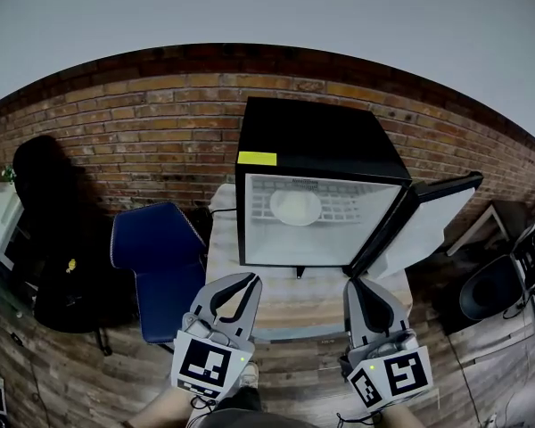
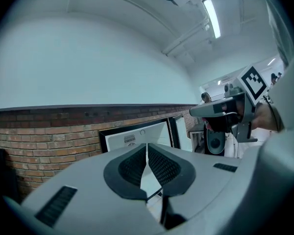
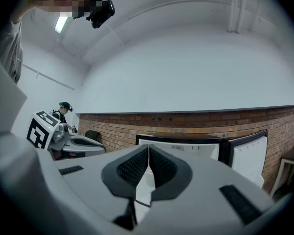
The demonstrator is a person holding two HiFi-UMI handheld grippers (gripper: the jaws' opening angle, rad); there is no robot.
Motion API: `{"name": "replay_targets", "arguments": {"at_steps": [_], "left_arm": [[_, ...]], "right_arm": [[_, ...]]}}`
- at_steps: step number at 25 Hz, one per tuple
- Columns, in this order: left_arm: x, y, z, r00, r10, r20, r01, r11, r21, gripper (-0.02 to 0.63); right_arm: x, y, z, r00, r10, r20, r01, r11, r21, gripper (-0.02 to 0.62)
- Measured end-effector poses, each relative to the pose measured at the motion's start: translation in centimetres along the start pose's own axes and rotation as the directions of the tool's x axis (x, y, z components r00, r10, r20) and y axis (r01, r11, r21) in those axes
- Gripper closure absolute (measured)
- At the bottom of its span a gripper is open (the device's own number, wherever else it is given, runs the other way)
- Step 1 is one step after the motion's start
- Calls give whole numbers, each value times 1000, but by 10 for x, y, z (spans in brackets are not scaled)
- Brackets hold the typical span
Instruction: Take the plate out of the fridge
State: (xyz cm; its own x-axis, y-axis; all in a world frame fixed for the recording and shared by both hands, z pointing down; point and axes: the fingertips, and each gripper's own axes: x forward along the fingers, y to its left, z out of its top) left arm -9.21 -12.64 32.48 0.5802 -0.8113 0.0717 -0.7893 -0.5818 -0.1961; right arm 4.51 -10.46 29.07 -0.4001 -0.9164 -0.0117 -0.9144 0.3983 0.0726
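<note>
A small black fridge stands on a low table against the brick wall, its door swung open to the right. Inside, a white plate rests on the wire shelf. My left gripper is held low in front of the fridge's left side, jaws shut and empty. To its right, my right gripper is level with it below the fridge's right corner, also shut with nothing in it. In the left gripper view the open fridge shows beyond the closed jaws; the right gripper view shows the fridge likewise.
A blue chair stands left of the table. A dark bag leans at the far left wall. A round black bin and a white stand sit to the right of the open door.
</note>
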Motion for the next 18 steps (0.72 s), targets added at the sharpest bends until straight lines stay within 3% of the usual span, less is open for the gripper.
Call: {"name": "replay_targets", "arguments": {"at_steps": [12, 18], "left_arm": [[88, 55, -14, 997, -82, -11, 81, 997, -19, 581], [115, 67, -19, 991, -132, -3, 131, 987, -91, 581]], "right_arm": [[98, -32, -13, 999, -27, -32, 28, 999, 36, 566], [128, -39, -19, 998, -48, -46, 50, 998, 46, 566]]}}
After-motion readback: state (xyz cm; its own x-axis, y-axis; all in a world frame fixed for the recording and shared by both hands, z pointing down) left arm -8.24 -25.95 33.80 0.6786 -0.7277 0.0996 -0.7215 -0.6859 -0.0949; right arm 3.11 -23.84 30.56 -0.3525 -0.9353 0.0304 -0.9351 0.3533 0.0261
